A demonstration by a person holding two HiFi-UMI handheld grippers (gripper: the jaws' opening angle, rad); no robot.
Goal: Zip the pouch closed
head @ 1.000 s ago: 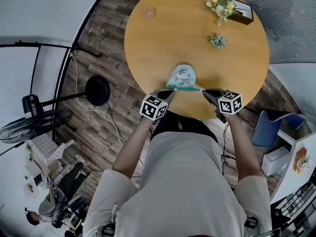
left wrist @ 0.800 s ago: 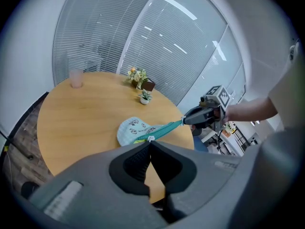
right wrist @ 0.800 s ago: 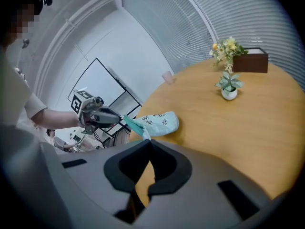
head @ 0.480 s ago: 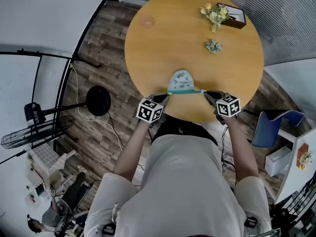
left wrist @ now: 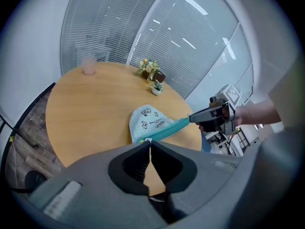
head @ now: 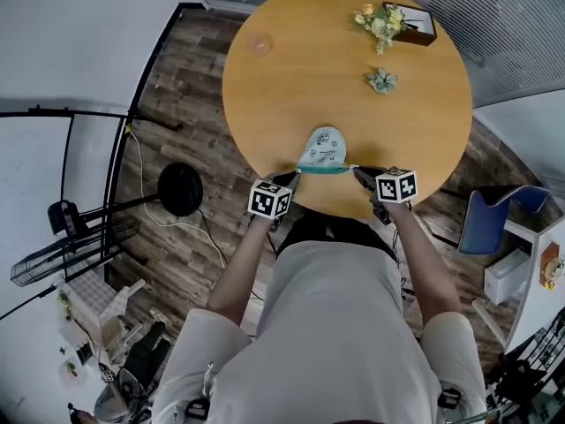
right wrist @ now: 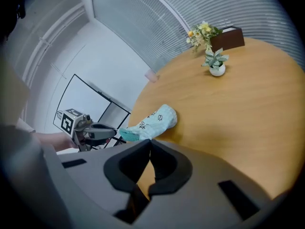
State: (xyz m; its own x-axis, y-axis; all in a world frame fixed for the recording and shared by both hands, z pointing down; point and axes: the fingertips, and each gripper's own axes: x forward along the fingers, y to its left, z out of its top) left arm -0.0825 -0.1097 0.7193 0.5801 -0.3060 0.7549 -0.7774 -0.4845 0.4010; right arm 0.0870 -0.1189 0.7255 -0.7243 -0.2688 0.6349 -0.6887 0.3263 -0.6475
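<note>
Lying at the round wooden tabletop's (head: 335, 42) near edge, the pale blue printed fabric pouch (head: 323, 145) has its teal zipper (head: 325, 169) taut between my grippers. My left gripper (head: 294, 174) pinches one zipper end, my right gripper (head: 356, 170) the other.

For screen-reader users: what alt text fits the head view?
A person holds a pale blue pouch at the near edge of a round wooden table, left gripper and right gripper each shut on one end of its teal zipper.
</note>
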